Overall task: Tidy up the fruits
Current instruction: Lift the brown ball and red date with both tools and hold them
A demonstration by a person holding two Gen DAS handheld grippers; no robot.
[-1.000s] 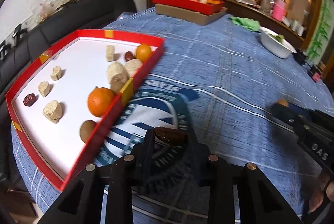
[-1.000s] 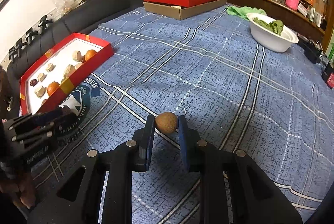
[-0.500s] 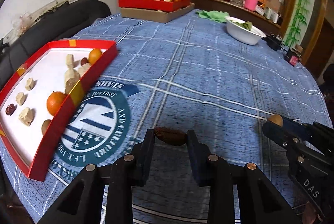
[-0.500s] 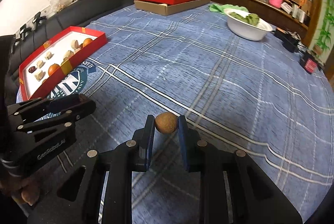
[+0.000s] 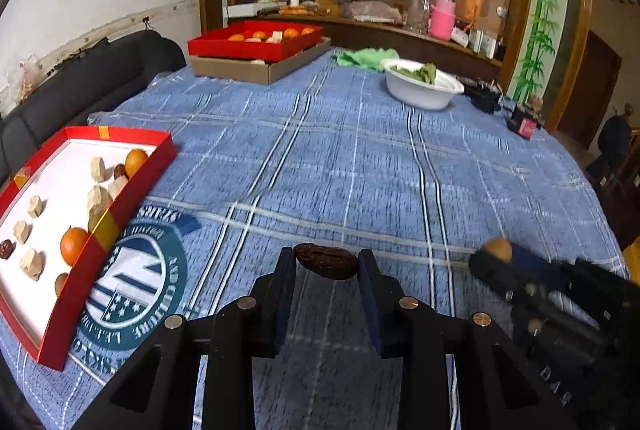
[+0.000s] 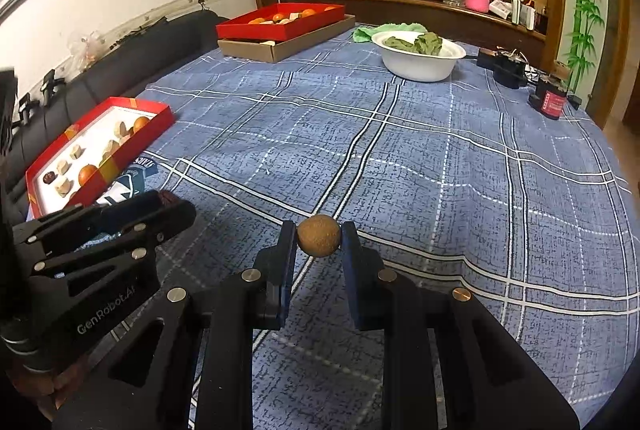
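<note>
Clamping a dark, wrinkled, oblong dried date end to end, our left claw is nearly closed on it and carries it clear of the surface, while our right claw is pinched just as narrowly on a small round brown fruit with a rough skin, also held in the air. Both claws point downward over the blue plaid tablecloth, side by side and a little apart; the left one shows at the lower left of the right wrist view. Over the last second the near red shallow box with a white floor, which holds oranges, pale cut chunks and another dark date, has slid from close in front of the left claw out to the left edge of both views, and the far end of the surface has swung to the centre. We read this as both fruits having been picked and now being carried away from the near box, probably toward the second red box stacked on a brown cardboard tray at the far end, where oranges already lie. A white bowl of green leaves stands to its right, well away from our path.
</note>
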